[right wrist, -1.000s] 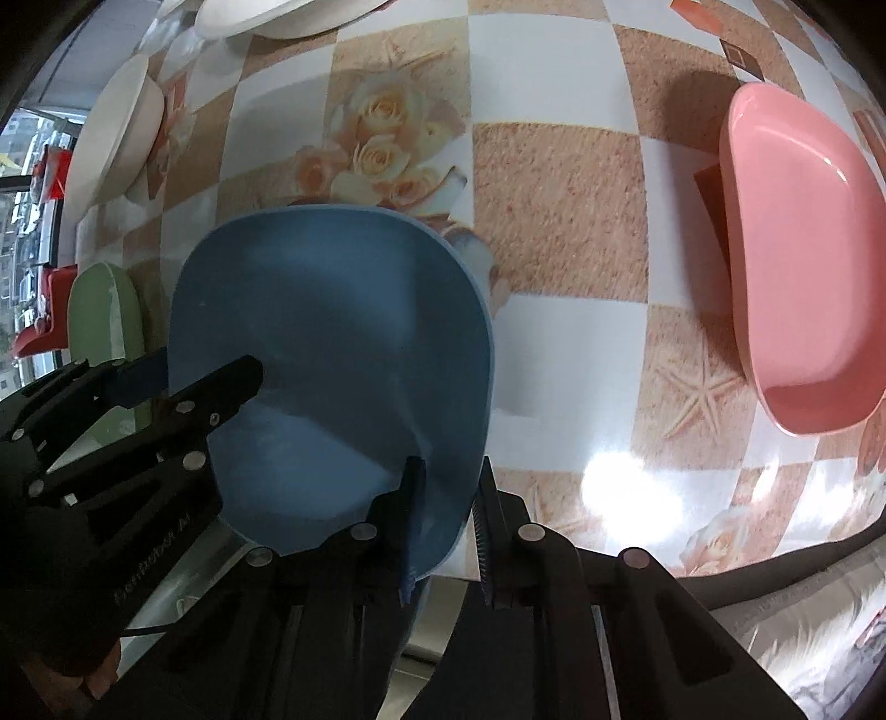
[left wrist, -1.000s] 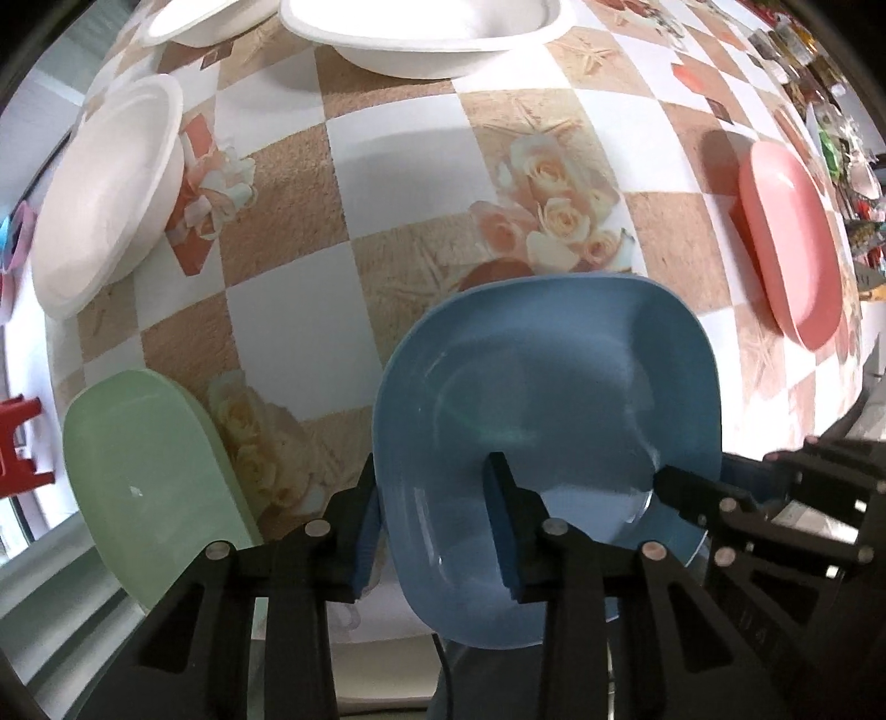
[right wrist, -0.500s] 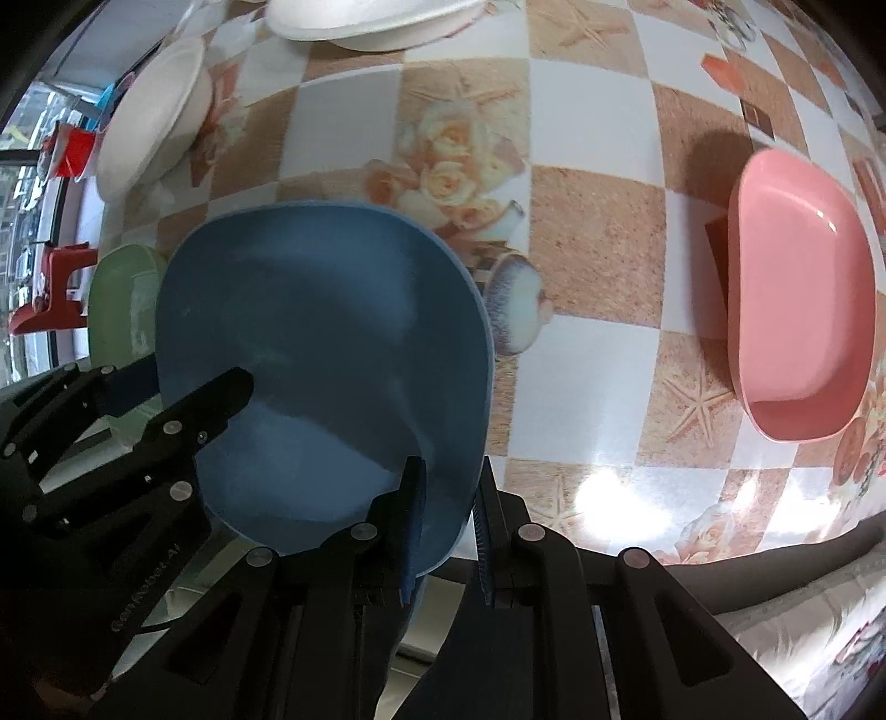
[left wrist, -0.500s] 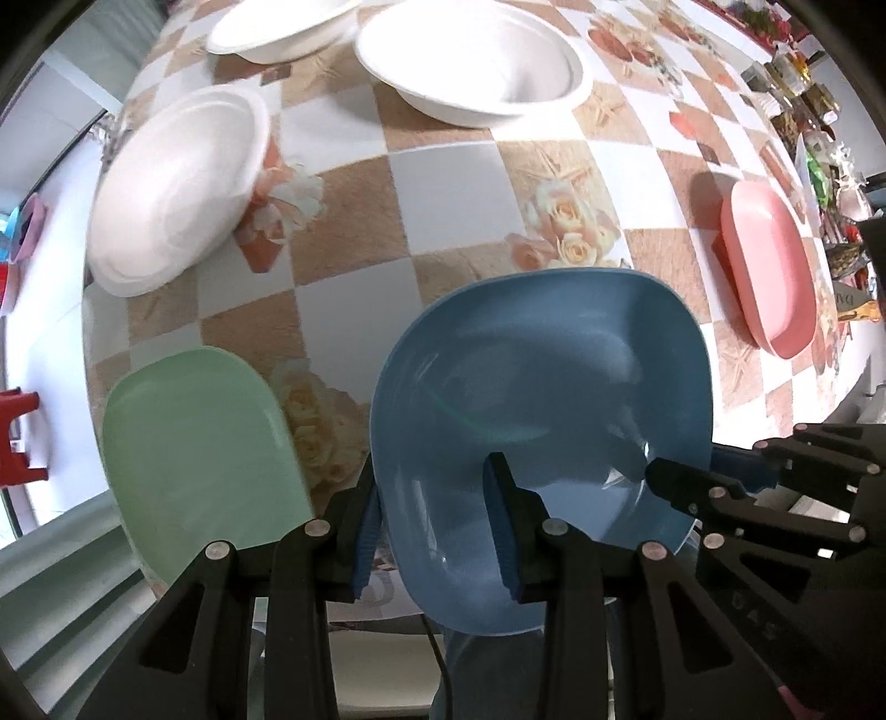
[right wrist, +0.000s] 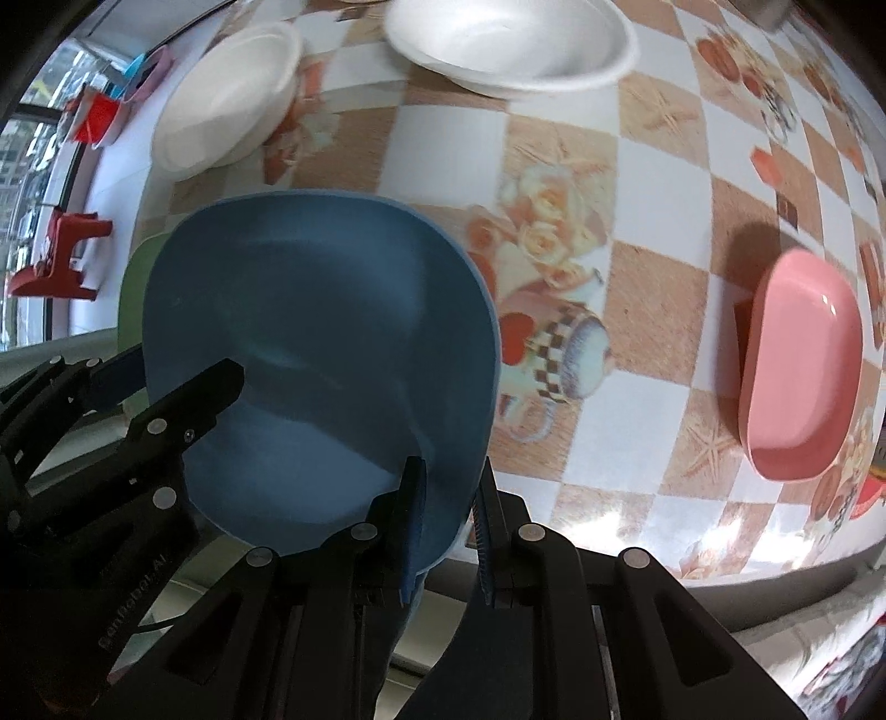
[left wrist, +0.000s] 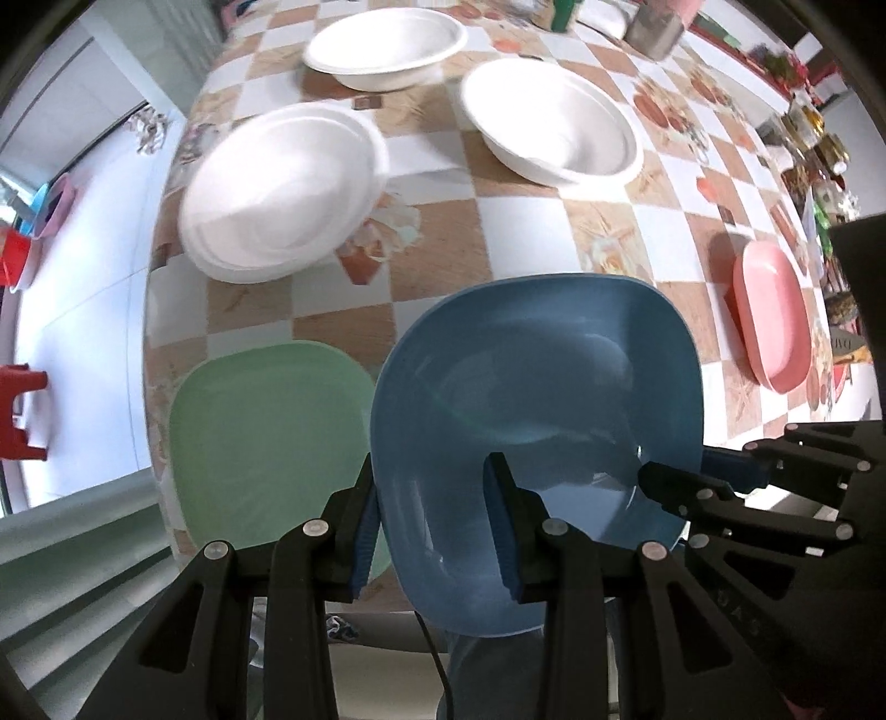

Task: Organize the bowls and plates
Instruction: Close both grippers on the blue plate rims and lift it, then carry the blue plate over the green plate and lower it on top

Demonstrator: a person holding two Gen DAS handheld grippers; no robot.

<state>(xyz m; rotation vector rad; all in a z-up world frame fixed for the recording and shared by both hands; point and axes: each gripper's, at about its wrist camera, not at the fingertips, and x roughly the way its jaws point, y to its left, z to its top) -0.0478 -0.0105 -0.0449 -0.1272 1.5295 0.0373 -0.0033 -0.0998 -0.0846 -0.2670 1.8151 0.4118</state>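
Note:
A blue square plate is held in the air above the table's near edge by both grippers. My left gripper is shut on its near left rim. My right gripper is shut on its near right rim; the plate fills the middle of the right wrist view. A green plate lies on the table just left of the blue one, partly hidden under it in the right wrist view. A pink plate lies at the right.
Three white bowls stand farther back: one at left, one at centre right, one behind. The checked tablecloth covers the table. Jars and clutter stand at the far right. A red stool stands on the floor.
Both grippers have lifted the blue plate higher and pulled back toward the table's near edge; more of the table, the green plate and the white bowls have come into view.

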